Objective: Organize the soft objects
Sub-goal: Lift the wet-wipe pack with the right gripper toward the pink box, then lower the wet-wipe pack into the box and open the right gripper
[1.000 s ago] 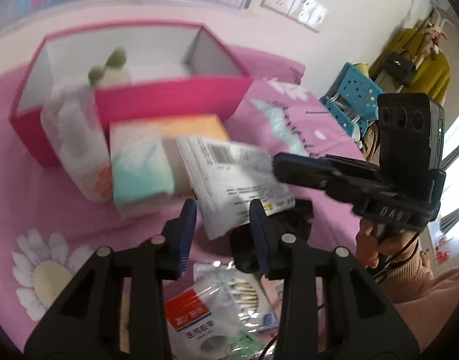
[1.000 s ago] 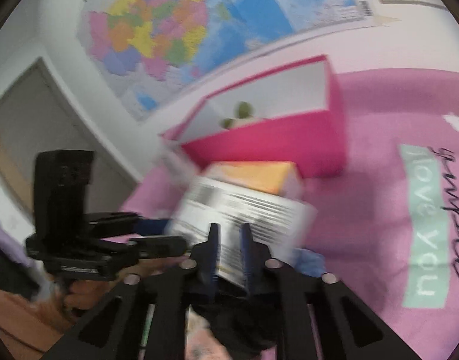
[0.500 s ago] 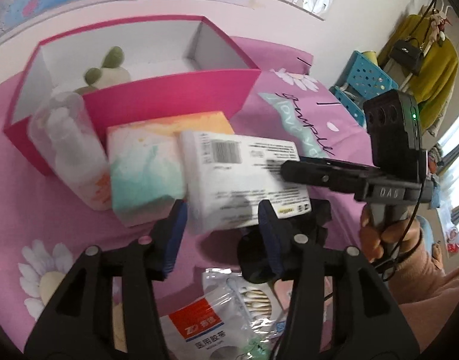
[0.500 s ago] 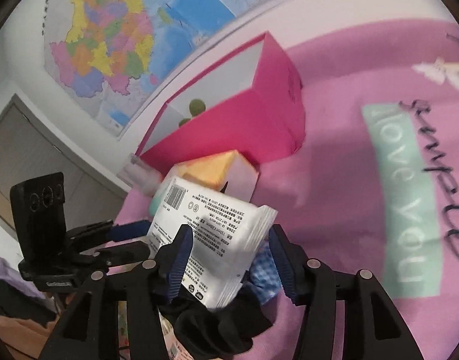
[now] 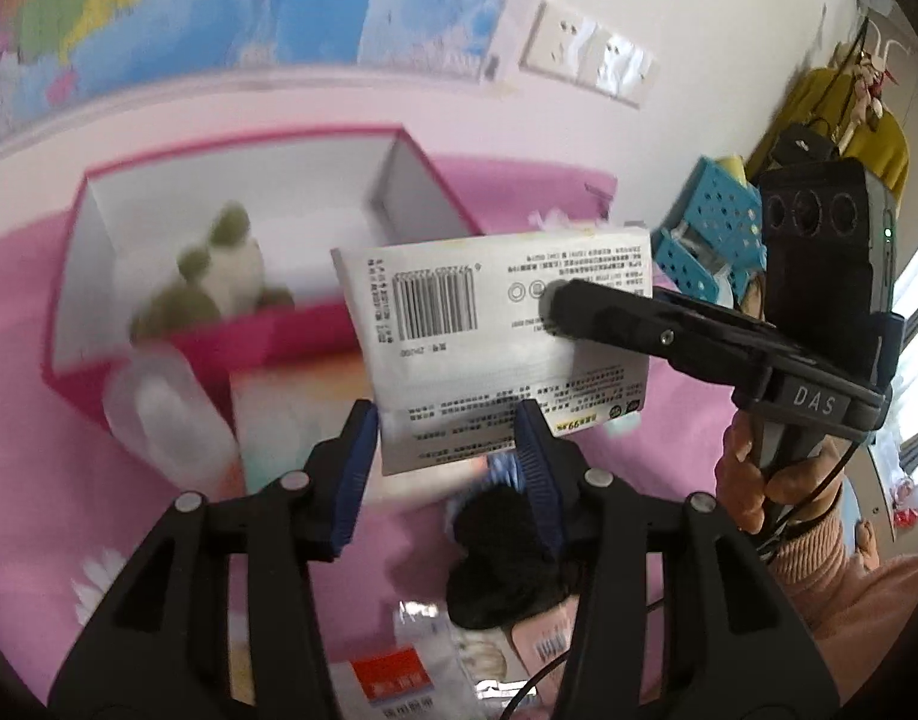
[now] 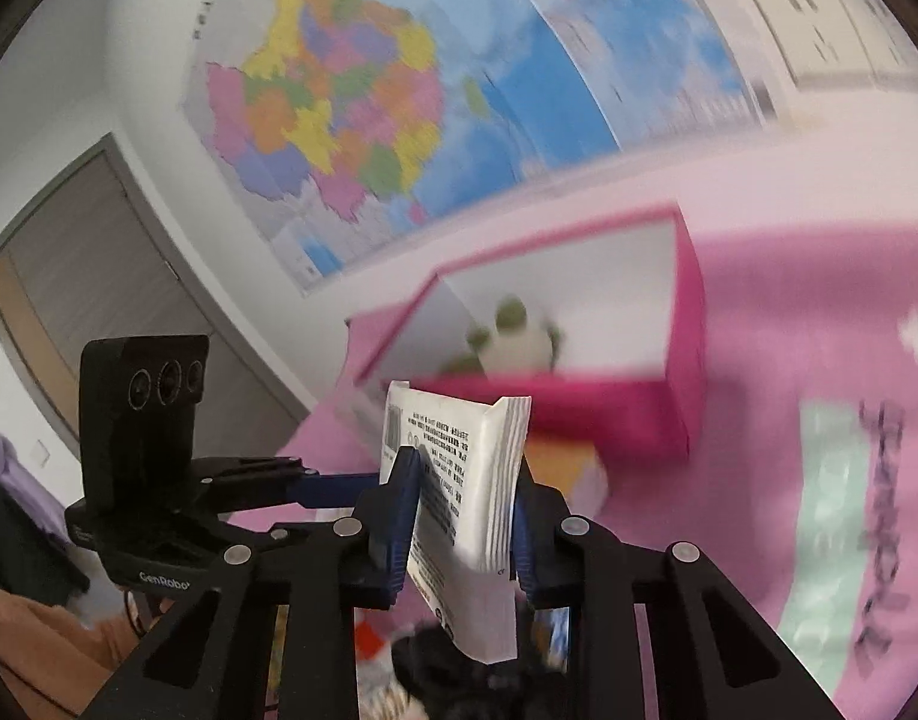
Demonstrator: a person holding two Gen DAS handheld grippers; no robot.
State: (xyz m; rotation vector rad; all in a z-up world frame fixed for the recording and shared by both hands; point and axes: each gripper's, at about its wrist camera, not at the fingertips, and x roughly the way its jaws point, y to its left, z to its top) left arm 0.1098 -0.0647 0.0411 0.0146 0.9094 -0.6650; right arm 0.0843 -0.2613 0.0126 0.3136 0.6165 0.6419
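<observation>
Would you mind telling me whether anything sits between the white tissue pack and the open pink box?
Nothing visible does. The white plastic tissue pack, clamped in the right gripper, is lifted in front of the pink cardboard box. The box is open on top, with a green-and-white plush toy inside on its left.

A pink bedspread [image 5: 33, 480] carries a pink box [image 5: 267, 336], a clear bottle [image 5: 165, 420] and packets [image 5: 399, 684].

I see a white tissue pack [image 5: 495, 336] with black print and barcode, a pink box [image 5: 261, 333] (white inside), a pink flowered cloth [image 6: 819, 360], and a many-coloured map [image 6: 351, 96] at upper left.
</observation>
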